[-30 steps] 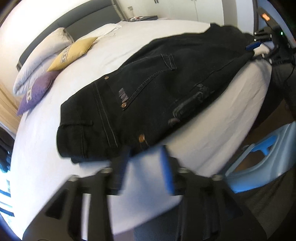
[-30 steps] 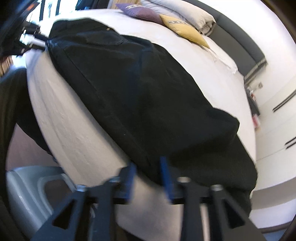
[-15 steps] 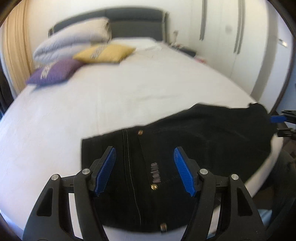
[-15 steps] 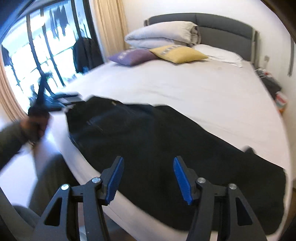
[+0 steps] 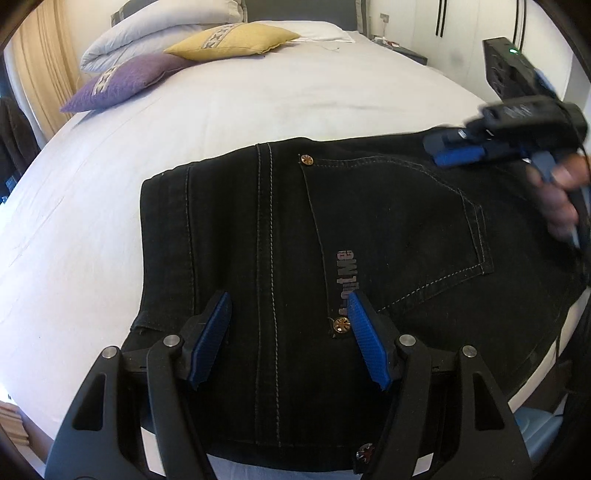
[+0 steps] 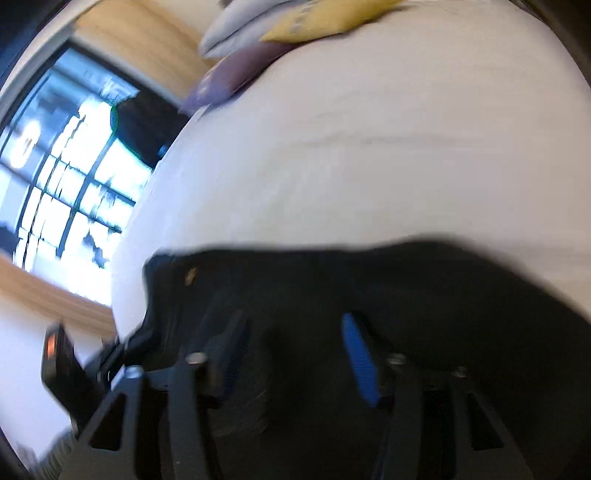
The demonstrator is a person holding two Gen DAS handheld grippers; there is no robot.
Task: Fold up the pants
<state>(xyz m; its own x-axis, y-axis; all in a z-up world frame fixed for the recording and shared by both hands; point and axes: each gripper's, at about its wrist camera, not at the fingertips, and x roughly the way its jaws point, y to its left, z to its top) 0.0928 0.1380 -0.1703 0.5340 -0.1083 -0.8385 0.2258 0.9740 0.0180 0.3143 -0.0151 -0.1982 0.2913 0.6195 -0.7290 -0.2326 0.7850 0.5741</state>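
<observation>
Left gripper [image 5: 290,341]: jaws apart, over the waist end of the black denim pants [image 5: 369,229], nothing pinched. Right gripper [image 5: 456,153]: jaws parted but just been closing, above the pants' far edge, no cloth between. Pants lie flat on the white bed [image 5: 240,110] near its front edge, apparently folded lengthwise; cross-folds remain. Grey pocket print [image 5: 347,280], unreadable.

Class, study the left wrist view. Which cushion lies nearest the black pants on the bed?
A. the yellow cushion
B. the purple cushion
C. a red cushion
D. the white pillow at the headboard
B: the purple cushion lies closer to the black pants than the yellow cushion or the white pillow behind it; no red cushion is on the bed.
</observation>
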